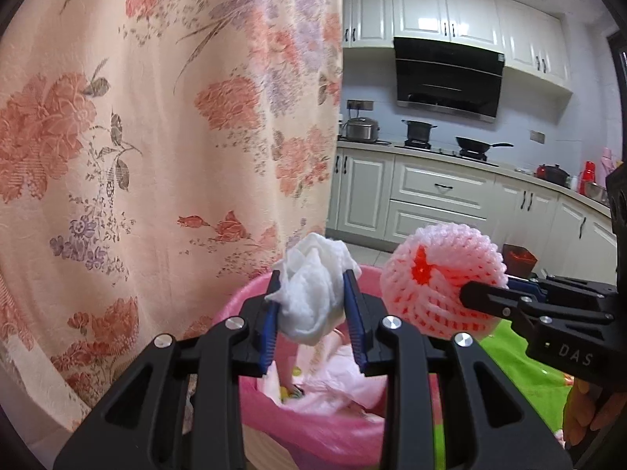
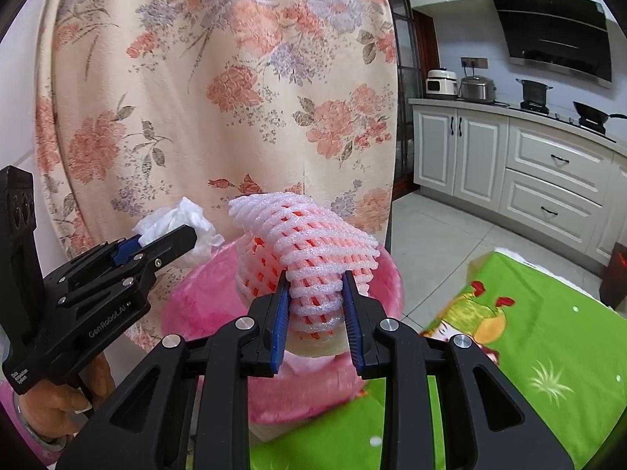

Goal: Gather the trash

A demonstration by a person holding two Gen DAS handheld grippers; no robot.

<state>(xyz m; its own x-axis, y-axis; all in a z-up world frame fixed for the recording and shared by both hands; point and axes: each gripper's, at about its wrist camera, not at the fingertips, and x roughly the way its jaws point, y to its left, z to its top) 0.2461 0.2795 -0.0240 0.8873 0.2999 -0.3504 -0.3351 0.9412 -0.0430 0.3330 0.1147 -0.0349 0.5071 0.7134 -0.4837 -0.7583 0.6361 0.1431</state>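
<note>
My left gripper [image 1: 313, 286] is shut on a crumpled white tissue [image 1: 313, 293], held above a pink-lined trash bin [image 1: 309, 431] that has pale scraps inside. To its right the white foam fruit net [image 1: 443, 274], with red showing through its mesh, is pinched in my right gripper. In the right wrist view my right gripper [image 2: 316, 286] is shut on that foam fruit net [image 2: 313, 243] over the pink trash bin [image 2: 203, 297]. The left gripper [image 2: 188, 235] with the white tissue [image 2: 176, 223] hangs at the left, beside the net.
A floral curtain [image 1: 156, 137] hangs close behind the bin. A green patterned cloth [image 2: 529, 352] lies to the right. White kitchen cabinets [image 1: 439, 192], a stove with pots and a range hood [image 1: 446, 78] stand farther back. A hand [image 2: 58, 403] holds the left gripper's handle.
</note>
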